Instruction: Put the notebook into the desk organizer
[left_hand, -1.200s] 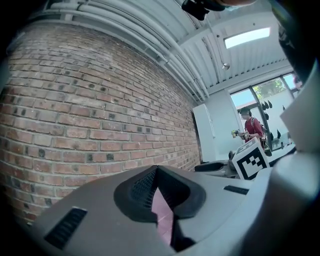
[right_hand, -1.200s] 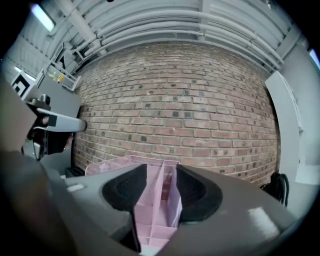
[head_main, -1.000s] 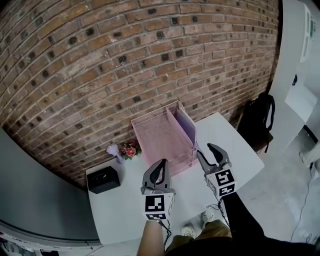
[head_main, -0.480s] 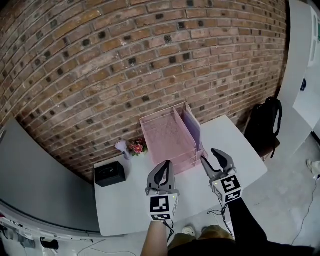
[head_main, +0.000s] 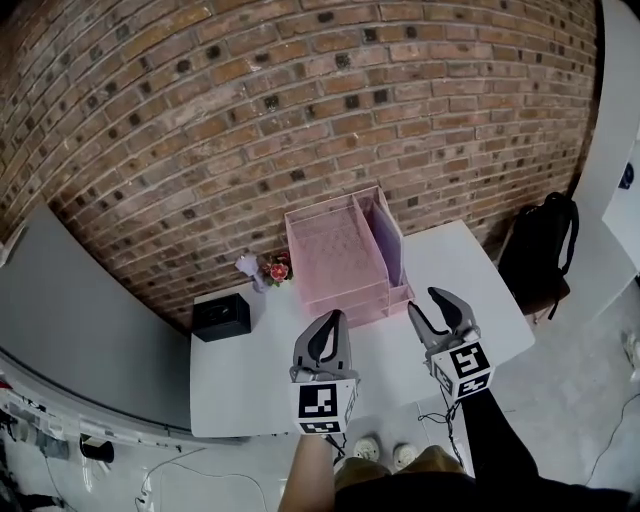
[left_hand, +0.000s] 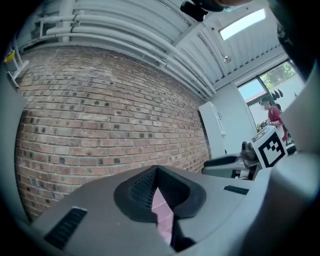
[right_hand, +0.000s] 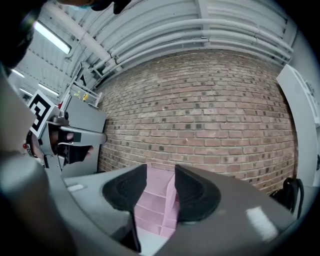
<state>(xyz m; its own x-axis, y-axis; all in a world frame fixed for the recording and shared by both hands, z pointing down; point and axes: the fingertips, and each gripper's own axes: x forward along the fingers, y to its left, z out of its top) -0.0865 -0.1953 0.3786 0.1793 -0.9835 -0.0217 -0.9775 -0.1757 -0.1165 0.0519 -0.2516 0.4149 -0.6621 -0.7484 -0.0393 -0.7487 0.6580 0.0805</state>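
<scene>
Task's thing: a thin lavender notebook (head_main: 387, 240) stands on edge in the narrow right-hand slot of the pink mesh desk organizer (head_main: 338, 298). It is ahead of both sets of jaws and nearer the right pair.
Progress: the placing looks done, since the notebook sits inside the organizer and neither gripper holds it. Little seems left beyond drawing clear.
Heading: its long axis appears to run away from the jaws toward the brick wall (head_main: 300, 110), with the flat faces turned sideways. Which end carries the spine cannot be told.
Left gripper (head_main: 332, 320): the jaws meet at the tips with nothing pinched. Only a sliver of the organizer's pink shows below them.
Right gripper (head_main: 422, 299): the jaws are spread and empty, and the organizer shows in the gap beyond them.
Position: both hover over the white table (head_main: 250, 380), short of the organizer and not touching it.
</scene>
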